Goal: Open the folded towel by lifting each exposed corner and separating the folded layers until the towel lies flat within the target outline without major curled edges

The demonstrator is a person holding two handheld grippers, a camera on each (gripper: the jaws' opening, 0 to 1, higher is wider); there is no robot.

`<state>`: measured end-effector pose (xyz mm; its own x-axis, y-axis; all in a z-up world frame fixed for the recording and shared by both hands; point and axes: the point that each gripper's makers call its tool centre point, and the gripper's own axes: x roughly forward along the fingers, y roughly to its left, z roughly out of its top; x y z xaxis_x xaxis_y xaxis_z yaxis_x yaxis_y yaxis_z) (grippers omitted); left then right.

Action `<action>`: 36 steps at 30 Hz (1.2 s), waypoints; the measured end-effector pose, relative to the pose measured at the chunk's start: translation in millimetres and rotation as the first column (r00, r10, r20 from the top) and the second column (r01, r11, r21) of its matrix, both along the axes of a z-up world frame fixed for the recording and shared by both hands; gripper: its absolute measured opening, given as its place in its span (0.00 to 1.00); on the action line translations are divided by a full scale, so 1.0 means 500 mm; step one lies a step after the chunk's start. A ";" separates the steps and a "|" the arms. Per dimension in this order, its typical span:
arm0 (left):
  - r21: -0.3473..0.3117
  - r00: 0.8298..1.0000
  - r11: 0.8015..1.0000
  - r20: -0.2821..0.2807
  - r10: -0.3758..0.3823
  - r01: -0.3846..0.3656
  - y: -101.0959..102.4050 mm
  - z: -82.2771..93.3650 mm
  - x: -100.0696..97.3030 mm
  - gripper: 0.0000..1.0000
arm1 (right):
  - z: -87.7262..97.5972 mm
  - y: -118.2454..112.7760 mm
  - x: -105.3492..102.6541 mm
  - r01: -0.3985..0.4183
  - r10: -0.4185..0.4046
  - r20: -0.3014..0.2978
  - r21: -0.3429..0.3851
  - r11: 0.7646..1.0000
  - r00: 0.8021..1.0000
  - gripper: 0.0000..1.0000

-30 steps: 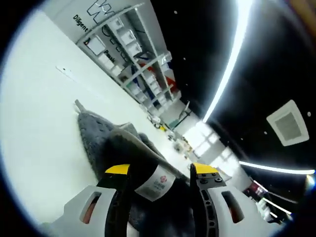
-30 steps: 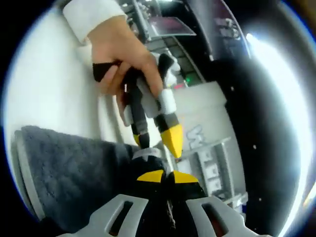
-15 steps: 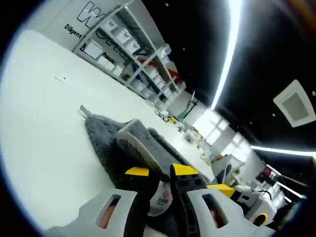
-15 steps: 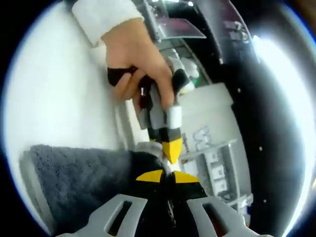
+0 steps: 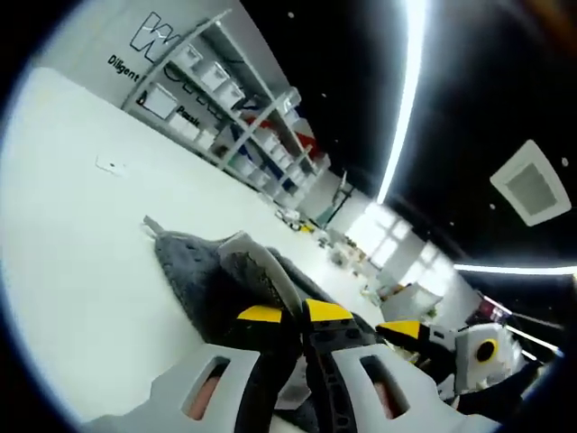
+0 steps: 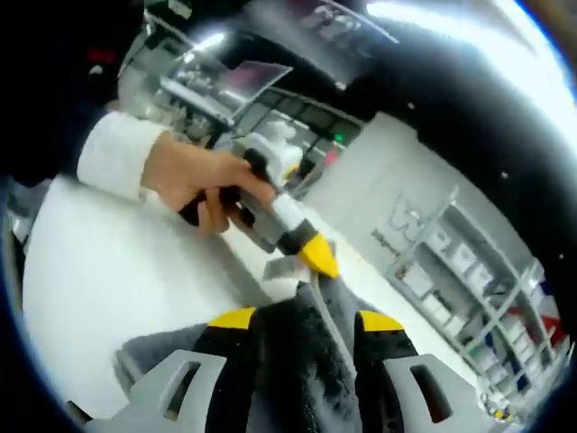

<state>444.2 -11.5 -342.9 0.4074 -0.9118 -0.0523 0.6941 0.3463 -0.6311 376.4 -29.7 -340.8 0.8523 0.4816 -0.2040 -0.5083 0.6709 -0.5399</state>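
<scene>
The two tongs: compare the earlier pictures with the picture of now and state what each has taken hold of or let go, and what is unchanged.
The left tongs, open around the towel's label a second ago, have closed on the towel. The right tongs, shut on the towel before, have opened, with the cloth lying between their jaws. Unchanged: the grey towel is bunched on the white table, and the hand holds the left tongs.

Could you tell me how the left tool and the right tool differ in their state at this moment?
The left tool has its jaws closed together on the grey towel, pinching a layer near its white label; the right tool has its jaws spread wide, with towel fabric lying loose between them. Both have yellow tips and sit at the same raised fold above the white table.
</scene>
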 end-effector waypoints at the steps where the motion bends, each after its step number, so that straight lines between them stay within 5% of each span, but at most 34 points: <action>1: -0.005 1.000 1.000 0.006 -0.001 0.001 0.001 0.003 0.000 0.06 | 0.005 -0.011 0.001 0.006 -0.005 -0.016 0.039 0.999 1.000 0.38; 8: -0.057 0.998 0.997 0.038 -0.041 0.044 -0.003 0.024 -0.013 0.06 | -0.002 -0.084 0.004 0.041 -0.033 -0.069 0.114 0.993 0.997 0.48; 10: -0.040 0.997 0.998 0.061 -0.038 0.041 0.000 0.024 -0.011 0.06 | 0.010 -0.103 0.000 0.066 -0.055 -0.064 0.186 0.980 0.996 0.46; 15: 0.002 0.994 1.000 0.102 -0.029 0.029 0.009 0.017 0.001 0.06 | 0.005 -0.174 -0.001 0.114 -0.099 -0.088 0.177 0.978 0.991 0.52; 20: 0.012 0.994 1.000 0.106 -0.018 0.017 0.023 0.018 0.024 0.06 | 0.011 -0.271 -0.003 0.182 -0.148 -0.130 0.310 0.933 0.980 0.44; 23: 0.039 0.993 0.999 0.117 -0.018 0.013 0.029 0.013 0.030 0.07 | -0.005 -0.303 -0.007 0.207 -0.162 -0.161 0.320 0.925 0.973 0.41; 26: 0.043 0.993 0.999 0.117 -0.023 0.018 0.036 0.009 0.045 0.07 | -0.014 -0.300 -0.019 0.201 -0.138 -0.191 0.364 0.910 0.972 0.39; 36: 0.086 0.988 0.996 0.149 -0.028 0.016 0.039 0.000 0.056 0.08 | -0.060 -0.277 -0.025 0.186 -0.082 -0.281 0.366 0.912 0.956 0.29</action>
